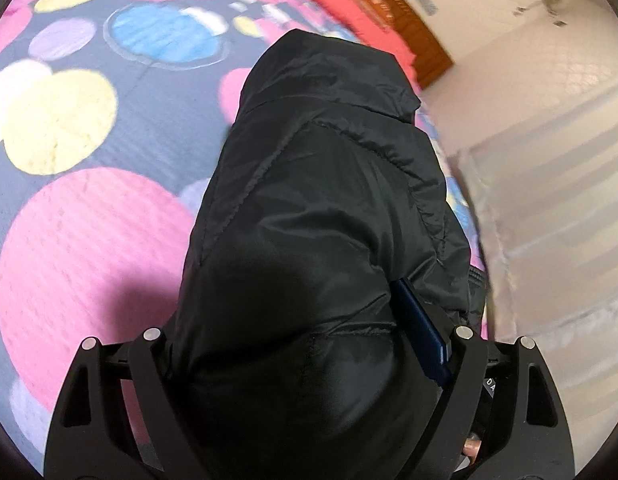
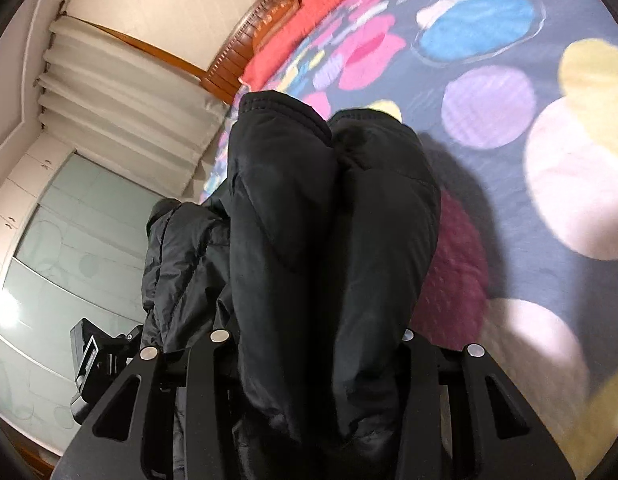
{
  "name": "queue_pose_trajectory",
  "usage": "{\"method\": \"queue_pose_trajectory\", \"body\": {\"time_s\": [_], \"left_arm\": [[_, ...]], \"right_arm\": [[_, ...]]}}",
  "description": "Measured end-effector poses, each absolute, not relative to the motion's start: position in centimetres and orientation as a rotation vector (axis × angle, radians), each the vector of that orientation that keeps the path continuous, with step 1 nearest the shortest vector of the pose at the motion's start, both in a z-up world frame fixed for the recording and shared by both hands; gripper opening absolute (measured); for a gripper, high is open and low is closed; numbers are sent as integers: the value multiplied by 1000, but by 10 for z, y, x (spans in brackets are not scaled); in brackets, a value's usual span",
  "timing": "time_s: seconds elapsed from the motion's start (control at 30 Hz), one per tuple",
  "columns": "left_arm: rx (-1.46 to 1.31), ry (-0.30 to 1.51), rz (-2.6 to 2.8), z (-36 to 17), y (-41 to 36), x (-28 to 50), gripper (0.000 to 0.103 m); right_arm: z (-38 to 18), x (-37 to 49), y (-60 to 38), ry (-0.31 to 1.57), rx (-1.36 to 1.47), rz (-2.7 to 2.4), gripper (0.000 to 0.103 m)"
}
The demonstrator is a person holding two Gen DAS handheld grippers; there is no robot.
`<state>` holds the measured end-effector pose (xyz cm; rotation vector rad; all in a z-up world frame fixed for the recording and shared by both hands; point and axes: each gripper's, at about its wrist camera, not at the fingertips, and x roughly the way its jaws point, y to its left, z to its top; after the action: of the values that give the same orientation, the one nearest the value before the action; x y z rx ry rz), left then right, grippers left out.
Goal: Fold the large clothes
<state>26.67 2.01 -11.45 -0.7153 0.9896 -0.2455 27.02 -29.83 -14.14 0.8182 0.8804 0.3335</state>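
Both sets of fingers clamp the black jacket (image 1: 309, 208) (bunched) above the open dotted bedspread (image 1: 69, 184).

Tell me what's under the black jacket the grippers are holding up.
Under the black jacket lies a bedspread with big pink, yellow and blue circles on grey. The padded fabric hides the stretch straight beneath it, and mostly hides the fingers of both grippers too.
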Motion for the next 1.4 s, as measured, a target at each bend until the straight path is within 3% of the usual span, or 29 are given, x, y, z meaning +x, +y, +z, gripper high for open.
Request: {"method": "queue_pose_trajectory", "body": {"time_s": [0.23, 0.6, 0.9, 1.03, 1.1, 1.17, 1.4], "left_arm": [[-716, 1002, -223, -133, 24, 271, 88], [-748, 1002, -282, -125, 60, 255, 91], [-873, 968, -408, -155, 74, 195, 100], [-826, 946, -409, -151, 64, 191, 94], [-795, 957, -376, -144, 57, 189, 87], [-773, 953, -362, -134, 55, 186, 82], [-711, 949, -309, -124, 42, 169, 81]], "right_arm": [[-152, 281, -305, 919, 807, 296, 41], [-150, 266, -314, 938, 744, 283, 70], [-161, 214, -311, 927, 708, 343, 79], [-160, 205, -300, 932, 681, 305, 74], [-158, 198, -302, 928, 719, 292, 58], [-150, 189, -301, 914, 729, 294, 50], [-156, 169, -297, 916, 759, 293, 47]]}}
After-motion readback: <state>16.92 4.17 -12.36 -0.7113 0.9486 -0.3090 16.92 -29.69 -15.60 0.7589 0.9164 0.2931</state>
